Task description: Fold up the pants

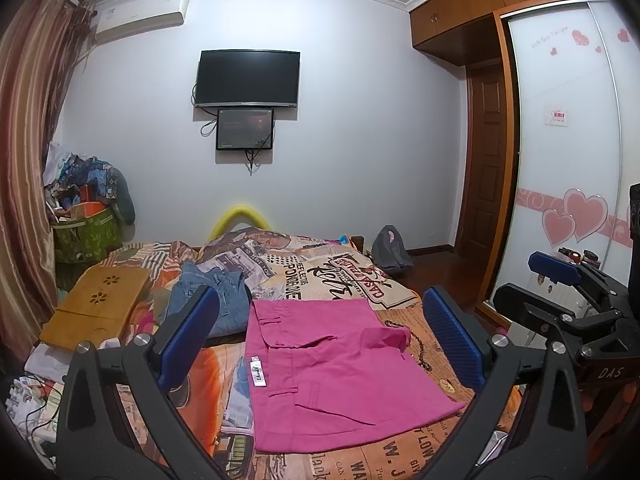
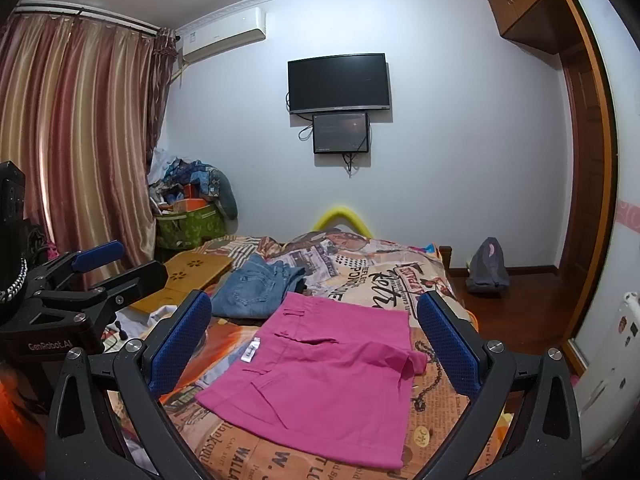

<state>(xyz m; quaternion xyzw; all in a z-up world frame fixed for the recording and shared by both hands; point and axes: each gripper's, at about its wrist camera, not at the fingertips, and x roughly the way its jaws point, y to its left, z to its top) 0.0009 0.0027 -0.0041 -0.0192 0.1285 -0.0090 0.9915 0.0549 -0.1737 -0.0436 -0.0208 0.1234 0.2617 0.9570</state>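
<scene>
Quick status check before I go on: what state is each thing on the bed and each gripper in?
Pink pants: lying flat on the bedspread, one corner flipped over.
Jeans: crumpled heap behind the pink pants.
Left gripper: open, empty.
Right gripper: open, empty.
Television: screen dark.

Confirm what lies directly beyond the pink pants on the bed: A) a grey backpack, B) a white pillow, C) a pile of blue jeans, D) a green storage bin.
C: the blue jeans lie bunched on the bedspread, touching the far edge of the pink pants.
</scene>
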